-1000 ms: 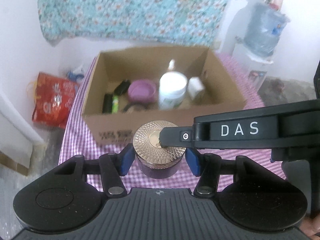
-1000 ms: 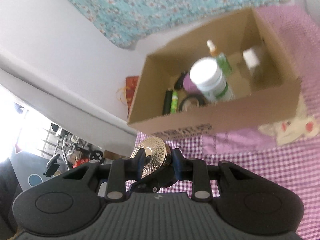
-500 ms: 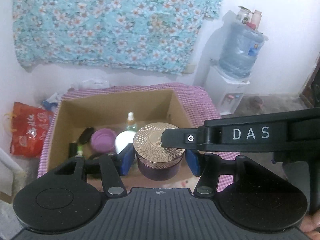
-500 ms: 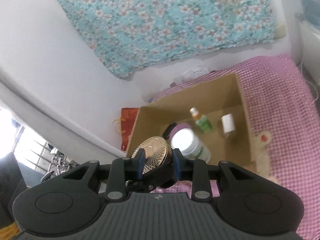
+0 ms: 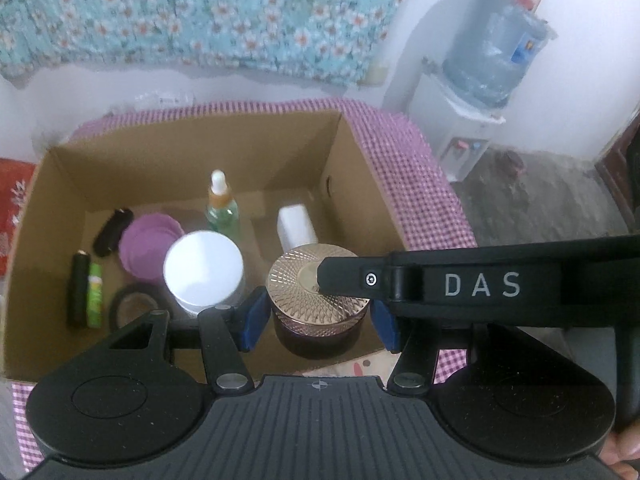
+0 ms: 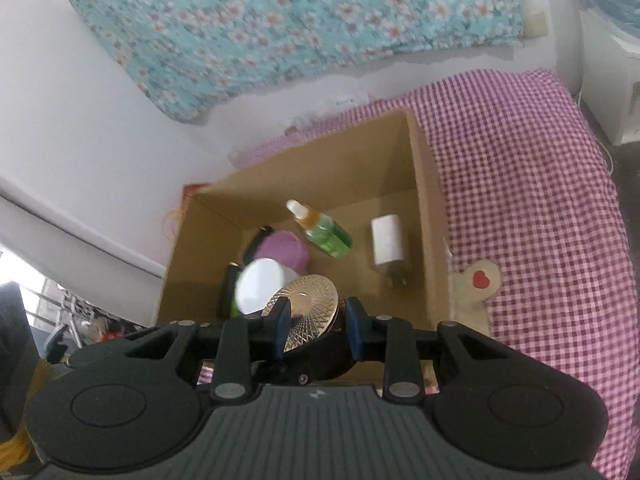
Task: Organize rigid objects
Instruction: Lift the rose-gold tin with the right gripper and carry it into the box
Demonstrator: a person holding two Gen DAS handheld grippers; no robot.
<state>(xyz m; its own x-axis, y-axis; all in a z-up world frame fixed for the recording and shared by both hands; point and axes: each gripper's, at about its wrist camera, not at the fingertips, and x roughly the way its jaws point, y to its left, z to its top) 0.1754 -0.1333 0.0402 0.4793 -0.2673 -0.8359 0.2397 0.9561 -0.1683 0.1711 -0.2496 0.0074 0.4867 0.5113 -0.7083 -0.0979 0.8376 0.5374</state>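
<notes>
Left tongs [image 5: 318, 316] clamping a dark jar [image 5: 320, 332] by its sides, blue pads [image 5: 252, 320] pressing both flanks, low centre of the left view. Jar topped with a gold patterned lid [image 5: 304, 292], hanging over the near right part of an open cardboard box [image 5: 360, 168]. Right tongs [image 6: 314, 322] closing on that lid, one black finger marked DAS [image 5: 480, 284] lying across the lid top in the left view, the other finger under the lid rim in the right view, lid [image 6: 306, 308] tilting there at lower centre.

Sitting inside the box: white-lidded tub [image 5: 204, 272] just left of the jar, purple lid [image 5: 150, 240] behind it, green dropper bottle [image 5: 222, 208] upright at centre, white block [image 5: 296, 226] to the right of it, black tape ring [image 5: 132, 304] at lower left, green tube [image 5: 94, 296] and black tube [image 5: 78, 292] lying side by side near the left wall, another black item [image 5: 112, 230] above them.

Box resting on a pink checked cloth [image 5: 420, 184] over the counter. Floral fabric [image 5: 200, 12] hanging on the wall across the top. Water dispenser [image 5: 492, 64] standing at upper right. Part of a hand [image 5: 624, 448] showing at the lower right corner.
</notes>
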